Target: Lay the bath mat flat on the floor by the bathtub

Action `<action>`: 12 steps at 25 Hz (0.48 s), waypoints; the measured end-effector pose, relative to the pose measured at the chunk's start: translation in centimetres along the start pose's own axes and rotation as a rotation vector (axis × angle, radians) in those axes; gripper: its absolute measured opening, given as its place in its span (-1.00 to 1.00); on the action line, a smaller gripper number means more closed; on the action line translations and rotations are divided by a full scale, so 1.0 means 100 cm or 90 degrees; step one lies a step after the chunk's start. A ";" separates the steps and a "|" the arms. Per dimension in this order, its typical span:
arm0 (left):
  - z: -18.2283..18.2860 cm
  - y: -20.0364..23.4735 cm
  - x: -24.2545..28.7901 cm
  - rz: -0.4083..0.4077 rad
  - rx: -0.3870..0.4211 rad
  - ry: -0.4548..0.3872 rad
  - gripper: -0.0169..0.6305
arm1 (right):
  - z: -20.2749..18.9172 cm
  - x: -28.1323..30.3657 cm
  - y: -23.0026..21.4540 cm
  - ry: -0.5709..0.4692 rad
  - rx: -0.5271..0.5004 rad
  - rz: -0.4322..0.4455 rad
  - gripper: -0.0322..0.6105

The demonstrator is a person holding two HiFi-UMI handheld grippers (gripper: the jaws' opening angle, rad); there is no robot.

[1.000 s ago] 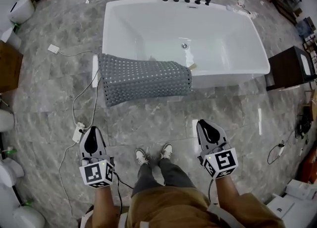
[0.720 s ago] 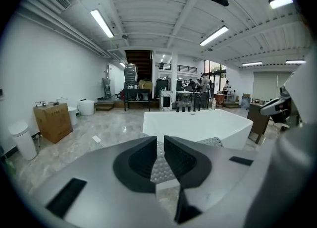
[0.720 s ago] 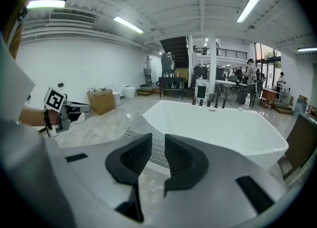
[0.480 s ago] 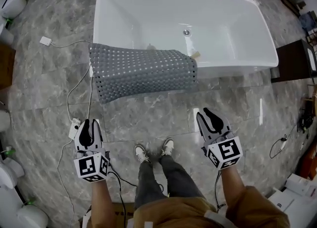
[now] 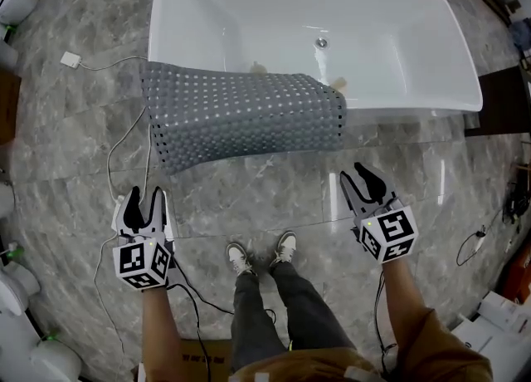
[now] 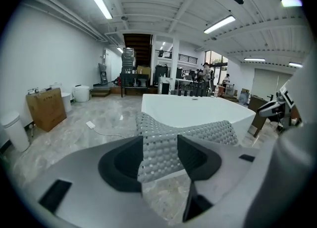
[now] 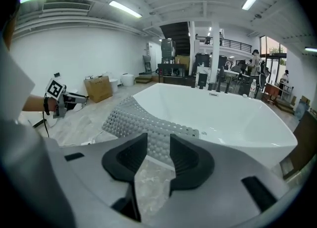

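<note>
The grey perforated bath mat [image 5: 241,115] hangs over the near rim of the white bathtub [image 5: 415,48], its left end drooping toward the marble floor. Both grippers hover over the floor short of the mat and do not touch it. My left gripper [image 5: 143,199] is open; its jaws have just been opening with nothing between them. My right gripper [image 5: 359,177] is open too, its jaws also just opened and empty. In the left gripper view the mat [image 6: 203,132] lies beyond the gripper [image 6: 159,147]. In the right gripper view the mat [image 7: 130,119] lies ahead of the gripper [image 7: 158,146].
A white power strip [image 5: 121,216] and cables trail over the floor by the left gripper, with a plug block [image 5: 70,59] farther back. The person's shoes [image 5: 259,254] stand between the grippers. A dark cabinet [image 5: 508,105] flanks the tub's right end. White toilets [image 5: 18,0] line the left.
Both grippers have sunk toward the floor and their jaws have gone from shut to open. The tub and mat sit closer in view; the mat itself has not moved.
</note>
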State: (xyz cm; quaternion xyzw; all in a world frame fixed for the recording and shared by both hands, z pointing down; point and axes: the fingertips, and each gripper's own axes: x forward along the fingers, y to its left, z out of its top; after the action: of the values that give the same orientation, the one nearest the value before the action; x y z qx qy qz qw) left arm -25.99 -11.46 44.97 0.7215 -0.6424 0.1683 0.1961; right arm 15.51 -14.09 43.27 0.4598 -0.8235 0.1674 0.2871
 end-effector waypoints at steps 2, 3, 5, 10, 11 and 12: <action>-0.012 0.004 0.014 -0.010 -0.003 0.013 -0.28 | -0.011 0.012 -0.006 0.014 -0.008 0.003 -0.47; -0.018 0.006 0.022 -0.018 -0.001 0.022 -0.26 | -0.017 0.018 -0.009 0.021 -0.010 0.004 -0.44; -0.030 0.009 0.036 -0.033 0.007 0.042 -0.21 | -0.028 0.030 -0.016 0.034 -0.006 0.004 -0.41; -0.054 0.027 0.070 -0.043 -0.015 0.069 -0.06 | -0.058 0.060 -0.041 0.063 0.026 -0.006 -0.31; -0.059 0.030 0.076 -0.044 -0.015 0.074 -0.05 | -0.064 0.066 -0.046 0.070 0.027 -0.009 -0.29; -0.063 0.031 0.082 -0.048 -0.010 0.079 -0.05 | -0.068 0.072 -0.051 0.075 0.028 -0.012 -0.28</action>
State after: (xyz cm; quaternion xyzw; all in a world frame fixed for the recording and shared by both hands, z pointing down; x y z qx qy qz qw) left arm -28.07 -15.63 54.70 0.7319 -0.6024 0.2003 0.2476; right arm 19.07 -17.85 53.18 0.4634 -0.7969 0.2095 0.3260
